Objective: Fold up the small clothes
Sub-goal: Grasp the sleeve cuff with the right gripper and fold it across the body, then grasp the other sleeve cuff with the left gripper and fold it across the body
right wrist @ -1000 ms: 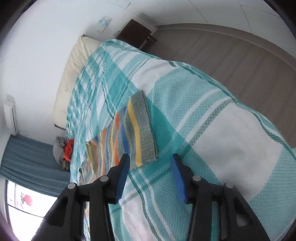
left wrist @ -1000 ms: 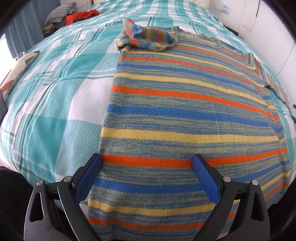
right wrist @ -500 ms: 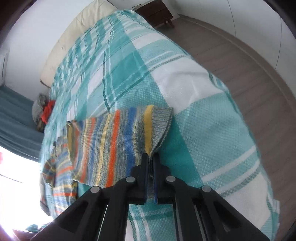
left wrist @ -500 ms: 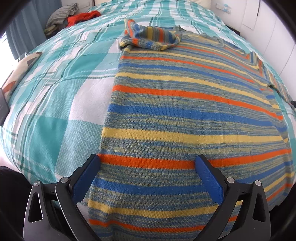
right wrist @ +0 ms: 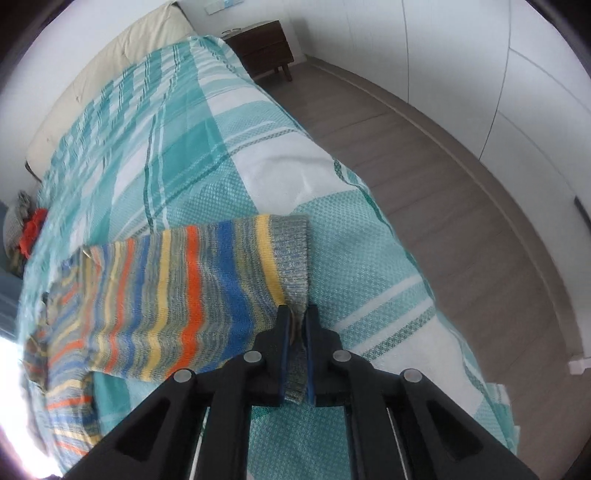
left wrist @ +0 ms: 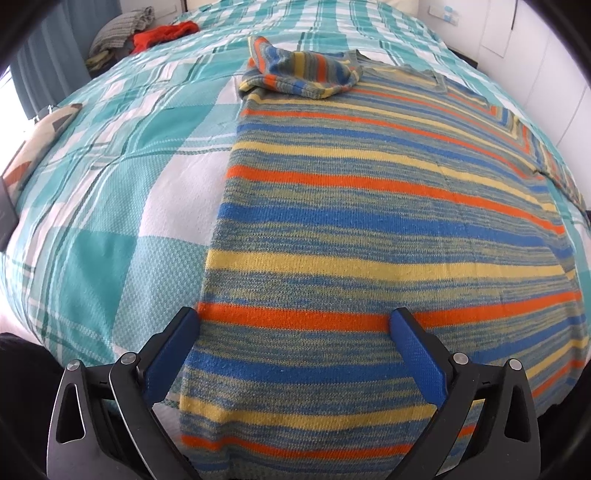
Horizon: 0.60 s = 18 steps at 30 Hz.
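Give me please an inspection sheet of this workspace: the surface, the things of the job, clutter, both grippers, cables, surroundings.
Surface: bed with a teal and white plaid cover.
Job's things: striped sweater spread flat; its left sleeve is folded onto the shoulder, its right sleeve is lifted off the cover.
Clutter: a pile of grey and red clothes at the far corner; a patterned cushion at the bed's edge.
Grippers: left gripper open, over the sweater's hem; right gripper shut on the sleeve's grey cuff.
Cables: nothing seen.
Surroundings: wooden floor, dark nightstand, white walls.
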Motion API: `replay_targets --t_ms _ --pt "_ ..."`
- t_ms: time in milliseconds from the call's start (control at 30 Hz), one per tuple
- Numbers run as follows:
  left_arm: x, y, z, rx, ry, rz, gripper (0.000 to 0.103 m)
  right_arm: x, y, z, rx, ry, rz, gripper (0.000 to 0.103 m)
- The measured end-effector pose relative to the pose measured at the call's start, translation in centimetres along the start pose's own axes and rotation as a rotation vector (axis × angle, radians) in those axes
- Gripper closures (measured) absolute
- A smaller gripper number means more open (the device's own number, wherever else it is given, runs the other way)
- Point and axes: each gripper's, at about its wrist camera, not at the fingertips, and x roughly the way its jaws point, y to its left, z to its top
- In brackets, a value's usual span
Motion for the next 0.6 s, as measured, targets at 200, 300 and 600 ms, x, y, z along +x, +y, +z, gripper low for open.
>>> replay_targets --t_ms 200,300,600 --pt "0.1 -0.3 0.0 0.003 -0.008 0.012 0.0 -2.7 -1.4 -0.6 0.105 0.013 0.178 0.077" --pt "0.0 -0.3 -0.1 0.003 -0.016 0.012 0.0 -4.1 1.8 -1.5 -0.091 -0.058 0.124 0.077" --pt "-5.2 1.5 2.2 0.081 -0.042 0.001 0.002 -3.3 1.1 -5.2 -0.104 -0.046 -0.041 0.07"
